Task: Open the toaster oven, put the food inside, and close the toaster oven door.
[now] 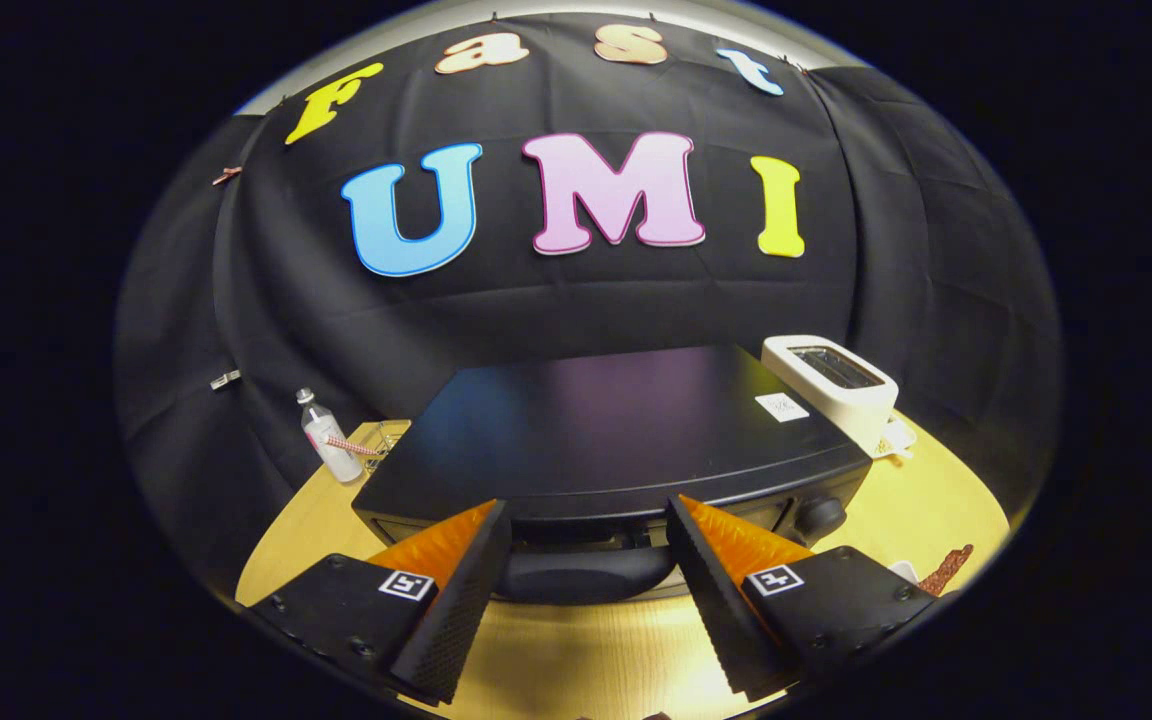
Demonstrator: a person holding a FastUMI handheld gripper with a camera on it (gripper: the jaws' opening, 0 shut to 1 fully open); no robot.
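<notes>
While spread wide, tongs [586, 560] straddle the toaster oven [606, 440] door handle [584, 575], fingers not touching it, holding nothing.

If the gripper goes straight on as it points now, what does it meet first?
Most likely the toaster oven: its dark door handle sits between the open jaws of the gripper, just ahead. Depth is hard to judge, so contact may be close.

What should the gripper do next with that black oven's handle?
Probably ease forward a little and close on the rounded dark door handle. The gripper is open, its fingers flanking the handle without pressing it, and the black toaster oven on the wooden table looks shut, so a firm hold likely comes before pulling the door open.
</notes>
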